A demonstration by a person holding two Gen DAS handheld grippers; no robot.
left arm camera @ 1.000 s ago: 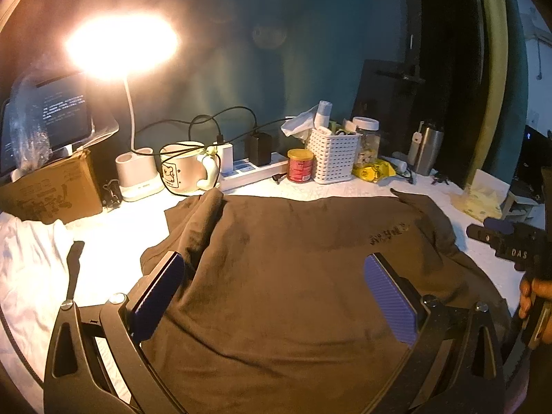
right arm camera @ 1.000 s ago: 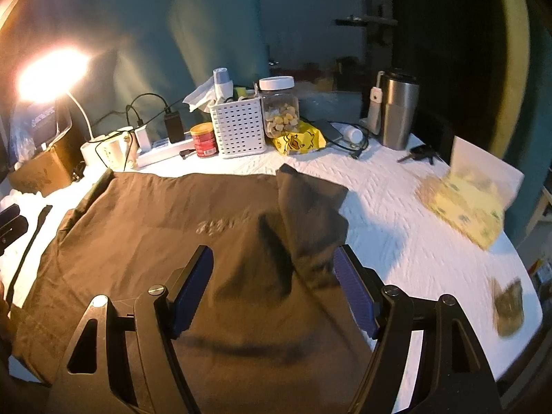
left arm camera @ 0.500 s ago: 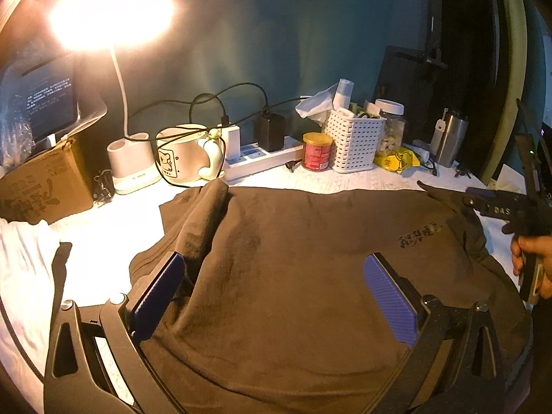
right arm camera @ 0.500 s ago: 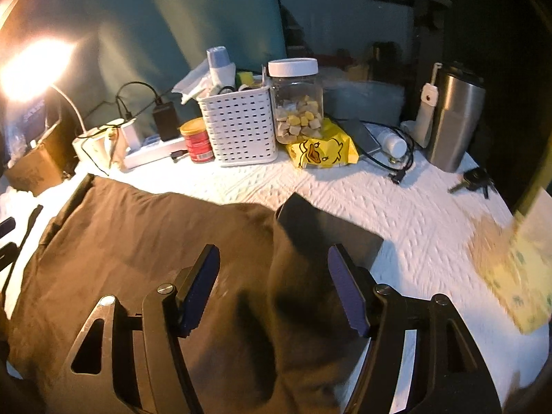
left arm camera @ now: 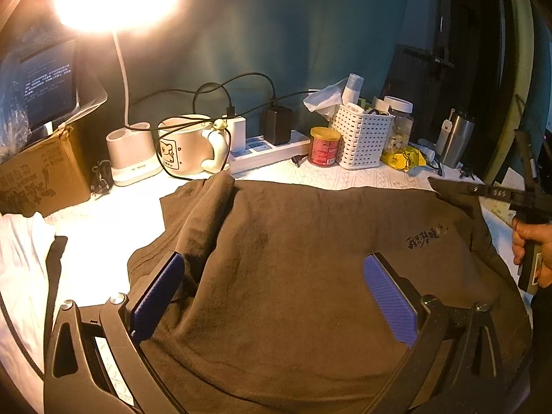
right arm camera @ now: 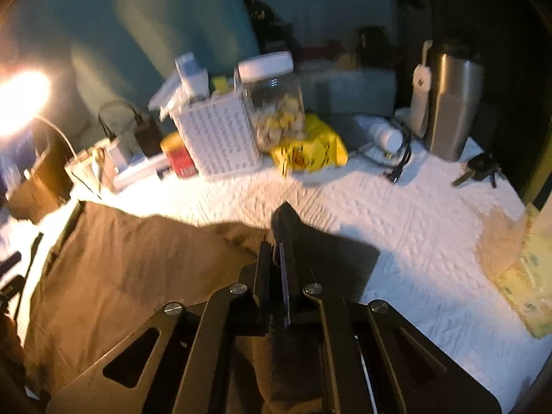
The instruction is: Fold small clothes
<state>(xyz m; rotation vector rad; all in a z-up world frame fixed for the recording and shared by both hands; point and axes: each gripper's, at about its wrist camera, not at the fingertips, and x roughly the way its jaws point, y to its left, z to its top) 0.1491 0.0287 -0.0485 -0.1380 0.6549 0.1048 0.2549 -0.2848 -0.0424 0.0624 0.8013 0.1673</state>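
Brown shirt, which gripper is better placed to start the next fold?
Probably right: the right gripper is shut on the brown shirt at its sleeve, while the left gripper hangs open above it.

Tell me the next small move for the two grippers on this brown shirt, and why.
Probably close the left gripper on the bunched sleeve by its left pad. The right gripper has just been closing and its jaws now pinch the far sleeve of the brown shirt, while the left jaws stand wide open over the cloth, gripping nothing.
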